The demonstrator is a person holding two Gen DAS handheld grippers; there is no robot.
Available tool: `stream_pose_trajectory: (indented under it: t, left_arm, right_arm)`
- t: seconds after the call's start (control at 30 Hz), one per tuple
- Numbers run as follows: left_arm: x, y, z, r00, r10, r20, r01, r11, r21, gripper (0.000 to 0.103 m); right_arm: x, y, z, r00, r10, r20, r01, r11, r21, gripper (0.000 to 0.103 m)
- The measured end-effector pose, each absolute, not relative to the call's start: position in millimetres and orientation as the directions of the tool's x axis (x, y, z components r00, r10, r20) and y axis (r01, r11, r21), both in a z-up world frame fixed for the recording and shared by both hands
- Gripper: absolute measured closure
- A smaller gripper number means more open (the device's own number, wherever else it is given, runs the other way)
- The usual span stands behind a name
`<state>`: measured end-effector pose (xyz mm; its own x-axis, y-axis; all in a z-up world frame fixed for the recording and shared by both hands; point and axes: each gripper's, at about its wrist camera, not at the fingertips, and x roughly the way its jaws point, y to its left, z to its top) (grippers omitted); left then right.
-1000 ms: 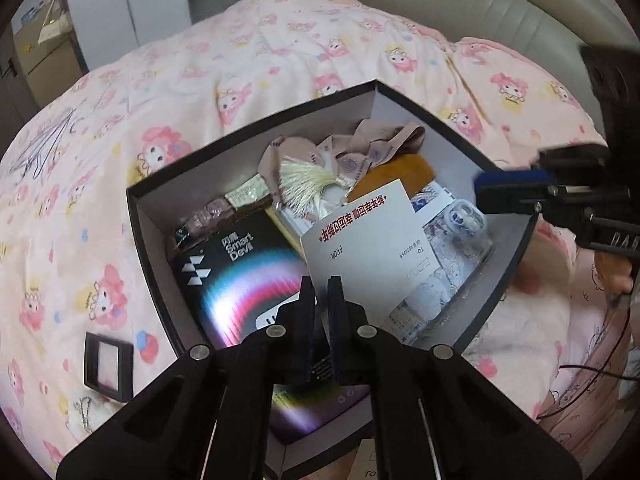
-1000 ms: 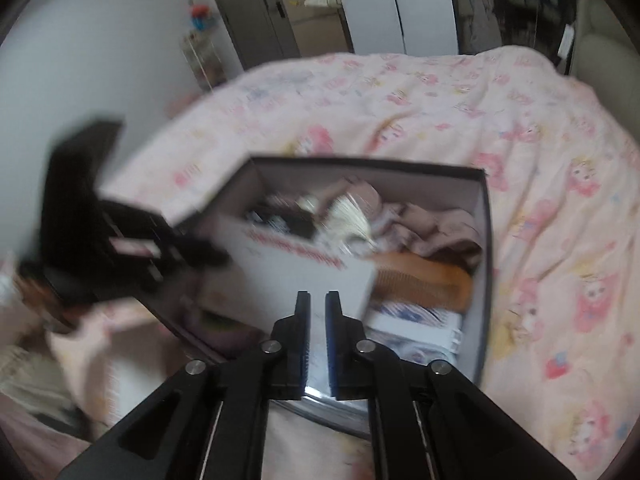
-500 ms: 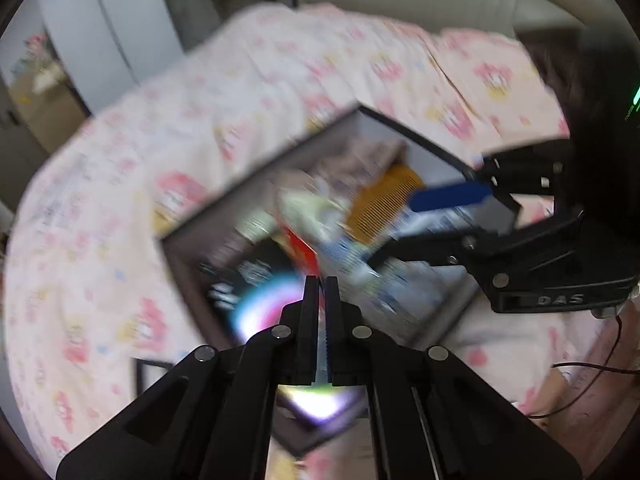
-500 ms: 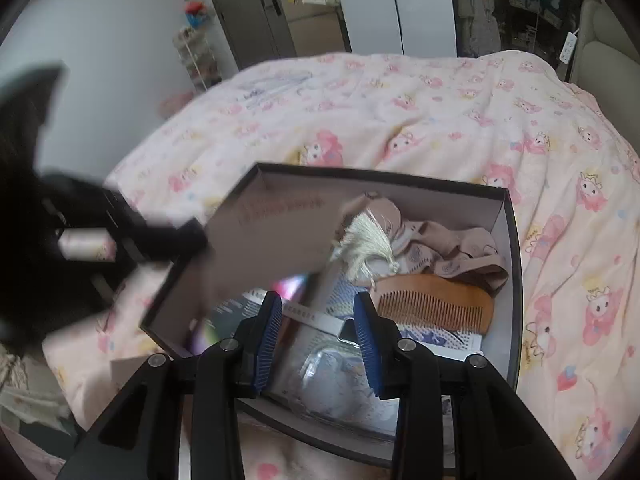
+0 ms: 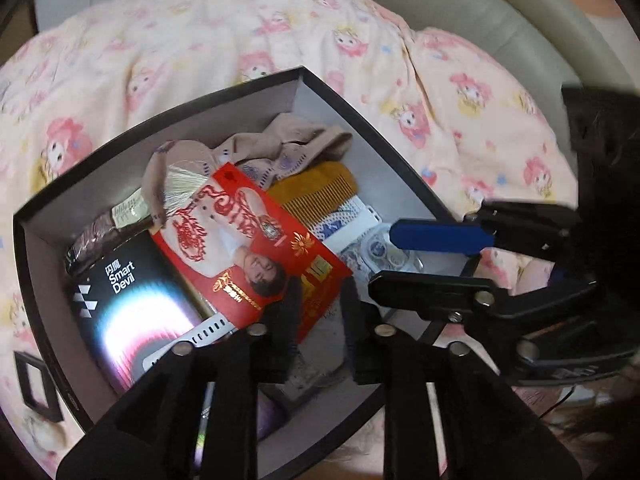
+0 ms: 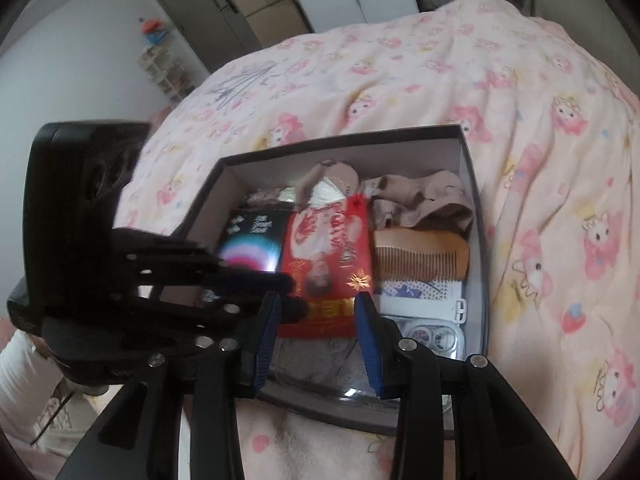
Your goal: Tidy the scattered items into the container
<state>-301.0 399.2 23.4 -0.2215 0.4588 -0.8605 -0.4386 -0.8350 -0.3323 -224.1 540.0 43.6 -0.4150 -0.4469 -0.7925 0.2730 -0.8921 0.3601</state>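
Observation:
A dark open box [image 5: 376, 140] [image 6: 340, 142] sits on the pink quilt, full of items. A red printed card [image 5: 248, 240] [image 6: 328, 256] lies face up on top of them, between a black "Smart Devil" package [image 5: 132, 300] [image 6: 252, 240] and a wooden comb [image 5: 320, 188] [image 6: 420, 256]. My left gripper [image 5: 320, 308] [image 6: 294, 294] hovers over the card's near corner. Its jaws are opening and the pads are off the card. My right gripper [image 6: 318, 336] [image 5: 384, 258] stands open over the box's near edge with nothing between its blue pads.
Beige cloth [image 5: 288, 144] and a cream tassel [image 5: 184, 184] fill the box's far end. A small black frame [image 5: 36, 384] lies on the quilt [image 6: 400, 60] left of the box. A padded headboard [image 5: 480, 12] runs behind, and wardrobes [image 6: 240, 8] stand past the bed.
The card, white side up before, was lifted at the left, turned over and now lies red side up. Both grippers went from shut to open.

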Motion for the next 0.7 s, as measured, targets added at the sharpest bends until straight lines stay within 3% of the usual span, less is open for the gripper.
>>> stream_pose_trajectory:
  t: [0.23, 0.47, 0.7]
  left_arm:
    - [-338, 351, 17, -0.293, 0.349, -0.890, -0.215, -0.931, -0.295, 0.074]
    - [-386, 330, -41, -0.150, 0.430, -0.890, 0.060, -0.895, -0.442, 0.072]
    - [-382, 311, -43, -0.217, 0.476, -0.852, 0.139, -0.849, -0.510, 0.071]
  right_arm:
    - [-236, 534, 9, -0.277, -0.381, -0.882, 0.201, -0.921, 0.334, 0.069]
    - [-247, 529, -20, -0.135, -0.424, -0.895, 0.127, -0.904, 0.409, 0.069]
    - [-251, 522, -19, -0.175, -0.462, -0.870, 0.089, -0.887, 0.453, 0.070]
